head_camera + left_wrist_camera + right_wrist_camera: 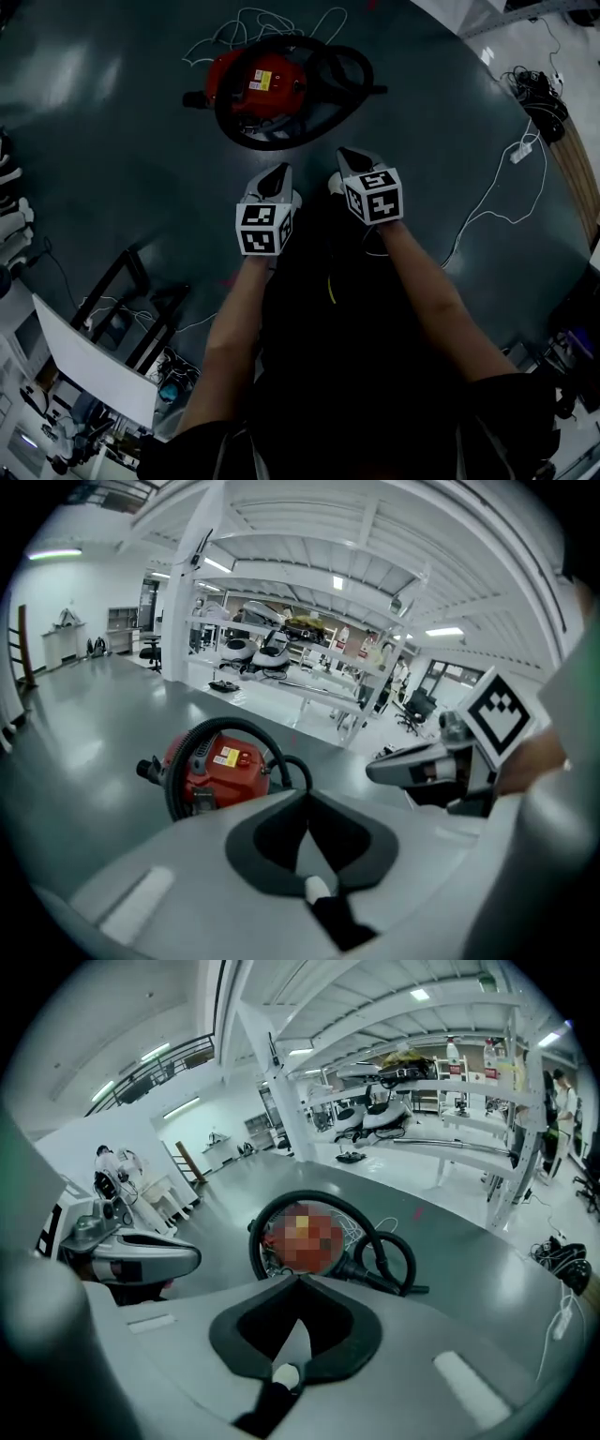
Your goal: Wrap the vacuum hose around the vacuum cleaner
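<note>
Left gripper [277, 174] closed, empty. Right gripper [351, 159] just beside it, also closed on nothing. Vacuum cleaner [258, 82] on floor [103, 141] at 12 o'clock, apart from both grippers. Hose [228, 117] ringed round it, with a spare loop lying at its 3 o'clock side. Risk: nothing pins that loop, so it may spring off, and the thin white cord [248, 21] behind could snag. Open floor at 9–10 o'clock; rack [131, 305] crowds 7 o'clock; white cable [487, 197] at 3 o'clock is a trip line.
</note>
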